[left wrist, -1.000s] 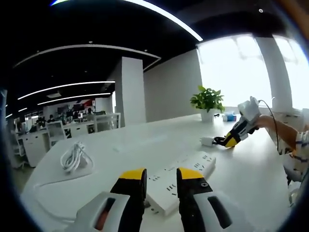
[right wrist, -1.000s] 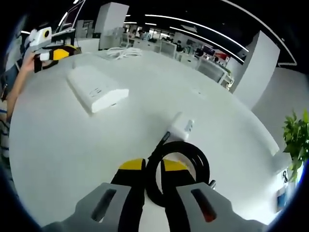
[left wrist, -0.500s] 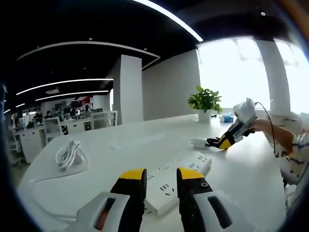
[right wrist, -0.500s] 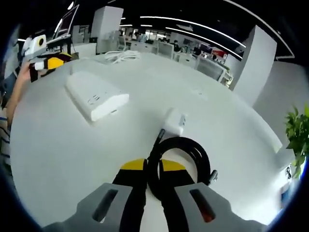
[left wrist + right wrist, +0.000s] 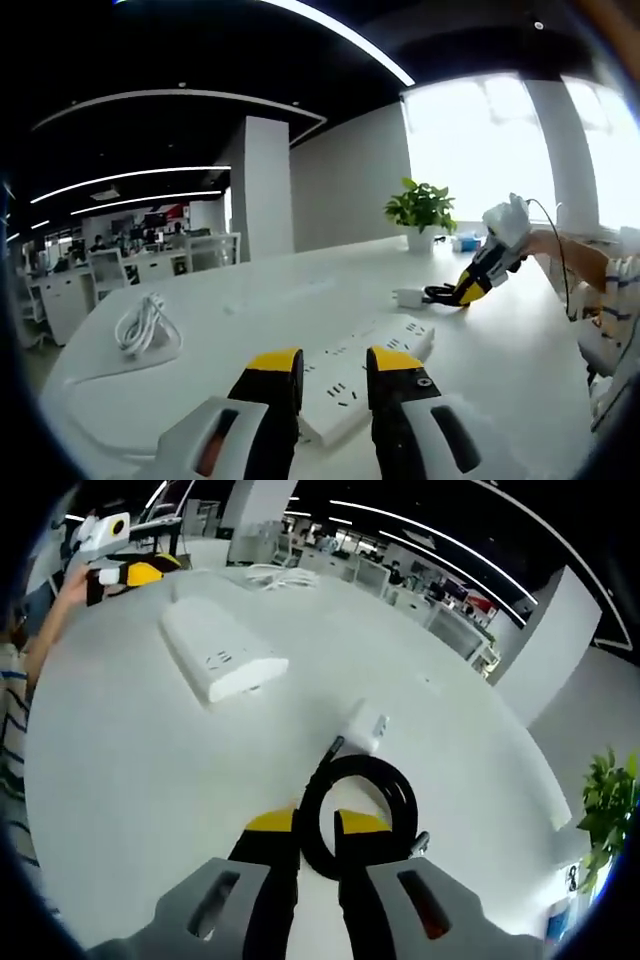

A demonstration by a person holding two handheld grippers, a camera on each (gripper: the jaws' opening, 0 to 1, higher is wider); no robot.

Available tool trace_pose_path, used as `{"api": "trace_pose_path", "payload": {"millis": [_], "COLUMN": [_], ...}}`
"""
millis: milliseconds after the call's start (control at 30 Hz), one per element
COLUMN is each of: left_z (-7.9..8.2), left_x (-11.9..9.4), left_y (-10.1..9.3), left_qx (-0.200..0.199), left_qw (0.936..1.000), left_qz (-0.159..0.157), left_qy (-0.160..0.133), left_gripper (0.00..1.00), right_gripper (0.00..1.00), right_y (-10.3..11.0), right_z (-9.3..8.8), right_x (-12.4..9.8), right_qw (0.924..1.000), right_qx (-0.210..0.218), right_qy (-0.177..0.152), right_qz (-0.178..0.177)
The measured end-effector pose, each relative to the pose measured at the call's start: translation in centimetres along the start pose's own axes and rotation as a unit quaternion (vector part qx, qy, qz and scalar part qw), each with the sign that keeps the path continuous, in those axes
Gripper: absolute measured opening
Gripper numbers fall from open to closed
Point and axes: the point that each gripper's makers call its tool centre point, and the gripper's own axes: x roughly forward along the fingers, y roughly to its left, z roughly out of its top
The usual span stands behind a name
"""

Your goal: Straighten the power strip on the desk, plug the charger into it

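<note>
While I look along my left claw point(image 5: 333, 362), I see its two yellow-tipped jaws parted with a narrow gap and nothing between them; it is released. The white power strip point(image 5: 365, 372) lies on the white desk point(image 5: 250, 310) directly ahead of those jaws, its near end passing behind the tips and its length running away to the upper right. Past its far end sits the white charger point(image 5: 407, 297), and just beyond that my right claw point(image 5: 466, 291) reaches down, held by a hand point(image 5: 566, 256). Far off to the left of my left claw, a bundle of white cable point(image 5: 142, 325) rests on the desk. A potted plant point(image 5: 421, 212) stands at the desk's far edge.

In the right gripper view, my right claw point(image 5: 317, 825) is clenched on the black looped cord point(image 5: 356, 813), the jaws pinching the loop's near left side. The cord runs ahead to the charger point(image 5: 366, 727), which lies on the desk point(image 5: 130, 760) just beyond the loop. The power strip point(image 5: 221, 660) lies further ahead and to the left, apart from the charger. My left claw point(image 5: 125, 574) shows far up at the left.
</note>
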Motion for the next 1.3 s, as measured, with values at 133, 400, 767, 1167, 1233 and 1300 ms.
{"api": "trace_pose_path", "payload": {"millis": [133, 400, 767, 1167, 1233, 1300], "left_z": [0.0, -0.1, -0.4, -0.4, -0.4, -0.3], "left_x": [-0.1, -0.1, -0.1, -0.1, -0.1, -0.1], "left_y": [0.0, -0.2, -0.2, 0.0, 0.0, -0.1], "left_qx": [0.002, 0.006, 0.007, 0.003, 0.002, 0.004], "left_qw": [1.0, 1.0, 0.9999, 1.0, 1.0, 1.0], "left_qz": [0.001, -0.002, -0.001, 0.001, 0.0, -0.001], "left_qy": [-0.001, 0.002, 0.008, 0.009, 0.009, 0.009], "left_gripper": [0.25, 0.25, 0.25, 0.25, 0.25, 0.25], "right_gripper": [0.12, 0.1, 0.08, 0.07, 0.07, 0.07], "right_y": [0.2, 0.7, 1.1, 1.7, 1.8, 1.8], "right_z": [0.0, -0.3, 0.1, 2.1, 2.4, 2.8], "right_x": [0.1, 0.6, 0.7, 0.1, 0.0, -0.1], "right_qw": [0.9999, 0.9993, 0.9978, 0.986, 0.9829, 0.9786], "right_qx": [-0.011, -0.011, 0.054, 0.15, 0.164, 0.181], "right_qy": [0.008, 0.026, 0.008, -0.049, -0.059, -0.073], "right_qz": [0.007, 0.024, 0.037, 0.055, 0.061, 0.066]}}
